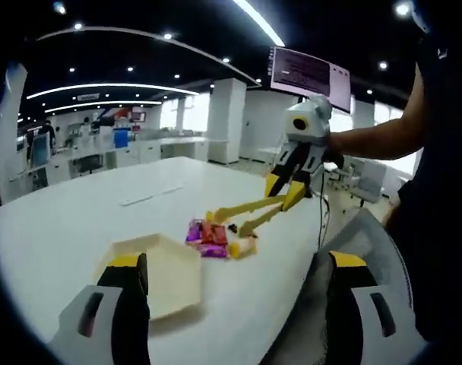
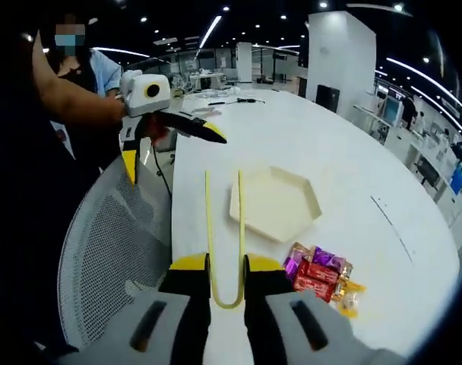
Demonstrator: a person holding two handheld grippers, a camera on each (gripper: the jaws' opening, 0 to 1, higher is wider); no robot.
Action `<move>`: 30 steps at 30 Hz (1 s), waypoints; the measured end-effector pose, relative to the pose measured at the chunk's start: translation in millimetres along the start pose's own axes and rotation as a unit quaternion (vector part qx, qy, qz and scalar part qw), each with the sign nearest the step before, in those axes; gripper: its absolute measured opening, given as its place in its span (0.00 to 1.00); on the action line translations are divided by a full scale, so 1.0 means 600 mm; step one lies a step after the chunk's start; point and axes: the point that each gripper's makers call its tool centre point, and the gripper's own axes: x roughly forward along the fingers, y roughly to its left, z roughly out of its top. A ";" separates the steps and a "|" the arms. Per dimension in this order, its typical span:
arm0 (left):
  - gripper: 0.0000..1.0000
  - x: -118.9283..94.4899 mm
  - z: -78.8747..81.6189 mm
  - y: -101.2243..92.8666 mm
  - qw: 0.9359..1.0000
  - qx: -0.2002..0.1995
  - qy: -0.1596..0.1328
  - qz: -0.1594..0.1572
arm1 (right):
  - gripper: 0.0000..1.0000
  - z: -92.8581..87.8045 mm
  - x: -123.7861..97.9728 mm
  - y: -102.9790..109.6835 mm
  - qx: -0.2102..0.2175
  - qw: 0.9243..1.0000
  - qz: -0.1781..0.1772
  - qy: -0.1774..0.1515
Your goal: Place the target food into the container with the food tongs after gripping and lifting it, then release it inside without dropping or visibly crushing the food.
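Note:
A small pile of wrapped snacks [image 1: 212, 237] [image 2: 318, 274], purple, red and orange, lies on the white table. A cream hexagonal container [image 1: 166, 270] [image 2: 276, 201] sits beside it with nothing in it. My right gripper [image 2: 227, 265] [image 1: 284, 190] is shut on the bend of yellow food tongs [image 2: 223, 228] [image 1: 246, 214]. The tong arms stand apart with nothing between them, their tips close over the table near the snacks. My left gripper [image 1: 235, 262] [image 2: 174, 158] is open, holds nothing and hovers near the table's edge, facing the container.
A white mesh chair back [image 2: 117, 251] [image 1: 368, 243] stands against the table's edge [image 2: 172, 220] between the grippers. A person [image 2: 79, 68] stands behind it. A black cable [image 2: 235, 99] and papers lie at the table's far end.

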 end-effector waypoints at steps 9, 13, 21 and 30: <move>0.89 0.008 0.076 -0.023 0.996 0.056 0.002 -0.065 | 0.14 0.058 -0.017 0.023 -0.037 0.999 0.007 -0.022; 0.82 0.013 0.077 -0.037 0.993 0.076 0.016 -0.090 | 0.14 0.077 -0.024 0.035 -0.049 0.998 0.018 -0.025; 0.57 0.010 0.081 -0.052 0.990 0.078 0.017 -0.117 | 0.14 0.105 -0.036 0.057 -0.050 0.997 0.043 -0.049; 0.44 0.004 0.123 -0.072 0.987 0.066 -0.010 -0.149 | 0.14 0.134 -0.056 0.074 -0.044 0.994 0.059 -0.076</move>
